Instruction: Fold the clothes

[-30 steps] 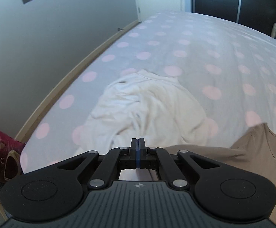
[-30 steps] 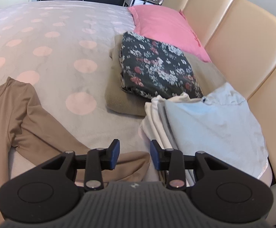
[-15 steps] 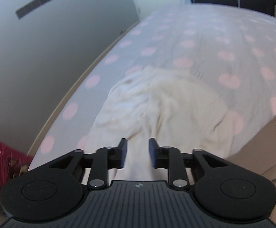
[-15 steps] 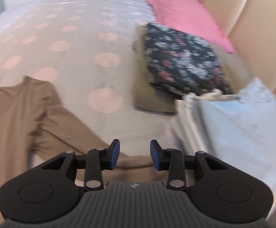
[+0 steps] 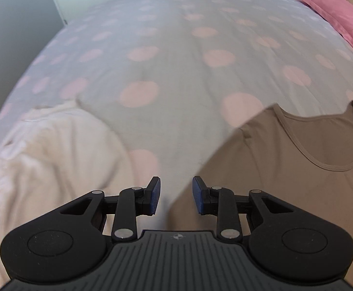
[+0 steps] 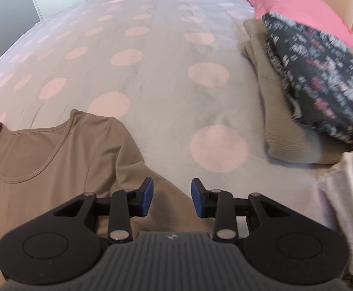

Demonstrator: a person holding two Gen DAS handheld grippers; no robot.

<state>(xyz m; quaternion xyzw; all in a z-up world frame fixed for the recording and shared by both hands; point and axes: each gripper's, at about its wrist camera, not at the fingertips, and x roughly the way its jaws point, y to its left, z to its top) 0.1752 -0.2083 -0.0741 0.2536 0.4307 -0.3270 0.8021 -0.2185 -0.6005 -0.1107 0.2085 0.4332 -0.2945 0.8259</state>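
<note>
While both grippers hovered over the bed, neither held anything. At the lower centre of the left wrist view, the left gripper (image 5: 176, 195) had its blue-padded jaws wide apart, above the gap between two garments on the grey bedspread (image 5: 176, 55) with pink dots. A crumpled cream garment (image 5: 52, 155) lay at the lower left; a tan shirt (image 5: 298, 160) lay spread flat at the lower right, its scooped neckline toward the top of the frame. At the upper right sat a pink pillow (image 5: 339, 17).

At the lower centre of the right wrist view, the right gripper (image 6: 172, 197) was also wide open, over the tan shirt's sleeve (image 6: 166, 194). At the right edge, a folded dark floral garment (image 6: 319, 80) rested on a folded beige one (image 6: 285, 126), beside a pale stack (image 6: 348, 194).
</note>
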